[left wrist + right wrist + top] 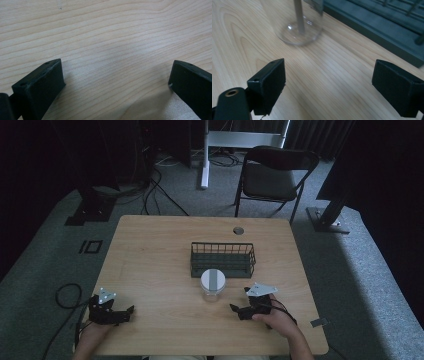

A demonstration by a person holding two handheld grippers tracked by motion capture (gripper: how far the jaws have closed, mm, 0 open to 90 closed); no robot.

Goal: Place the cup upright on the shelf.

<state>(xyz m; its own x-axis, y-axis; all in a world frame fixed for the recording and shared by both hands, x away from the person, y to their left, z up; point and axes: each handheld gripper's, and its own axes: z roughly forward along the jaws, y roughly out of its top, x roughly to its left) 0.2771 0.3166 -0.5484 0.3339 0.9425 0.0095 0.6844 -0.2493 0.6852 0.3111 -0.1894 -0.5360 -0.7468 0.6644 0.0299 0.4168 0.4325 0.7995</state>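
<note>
Both jaws spread wide, the right hand-held gripper (244, 302) rests near the clear jar (212, 285); the left hand-held gripper (120, 312), likewise open, sits well apart from it on the bench (150, 265).

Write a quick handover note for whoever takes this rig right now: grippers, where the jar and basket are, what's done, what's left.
Left gripper: open, nothing held, resting at the table's near left.
Right gripper: open, nothing held, jaws pointed toward the jar.
Jar: clear, white lid, upright on the table just in front of the wire basket, not gripped.
Done: nothing visible yet.
Left: probably grasp the jar with the right gripper; the basket looks the likely destination.
</note>
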